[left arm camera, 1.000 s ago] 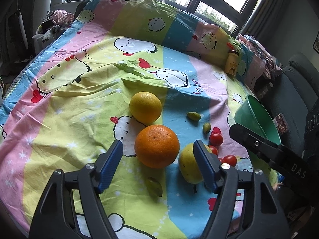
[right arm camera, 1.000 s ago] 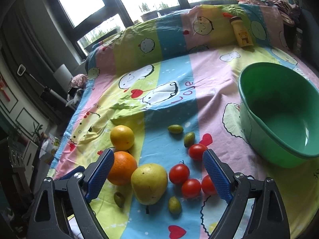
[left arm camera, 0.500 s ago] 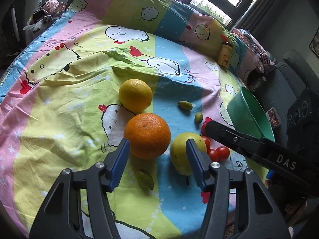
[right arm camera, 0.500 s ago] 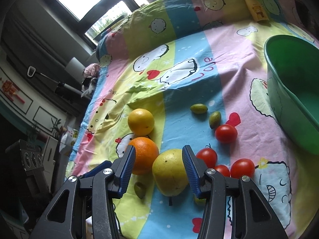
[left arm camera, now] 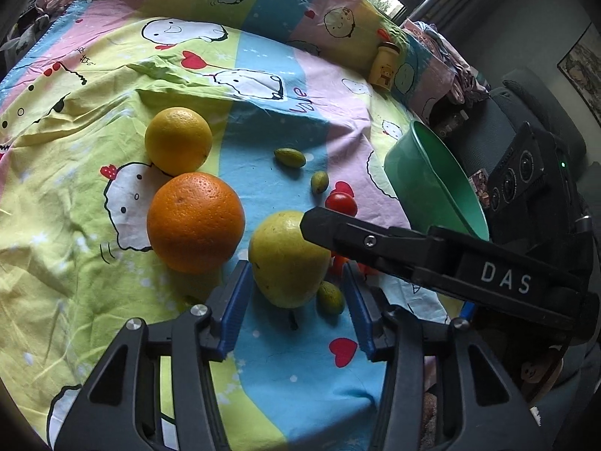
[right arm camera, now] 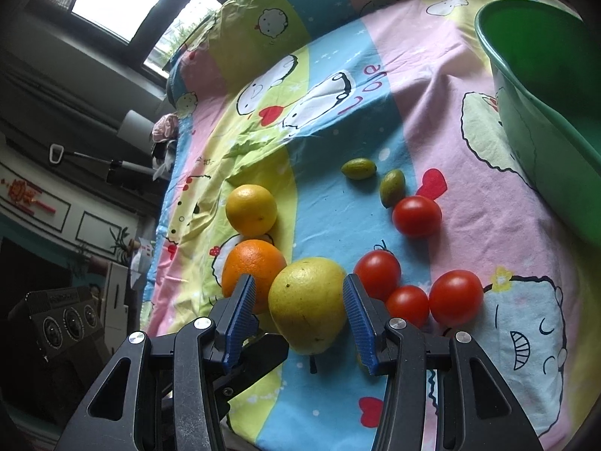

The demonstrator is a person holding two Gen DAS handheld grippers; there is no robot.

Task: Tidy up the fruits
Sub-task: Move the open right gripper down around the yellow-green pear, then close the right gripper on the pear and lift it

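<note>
While just narrowed yet part-open and empty, ribbed blue left fingers and right fingers astride the smooth yellow pear.

Pear just right of orange; tomatoes farther right, perhaps touching.

Right claw around yellow pear

In the left wrist view, the tomatoes at centre right are mostly hidden behind the right gripper, by which the pear's upper right is also covered. In the right wrist view, the basin is cut off by the right edge, and a small fruit behind the right pad cannot be identified.
</note>
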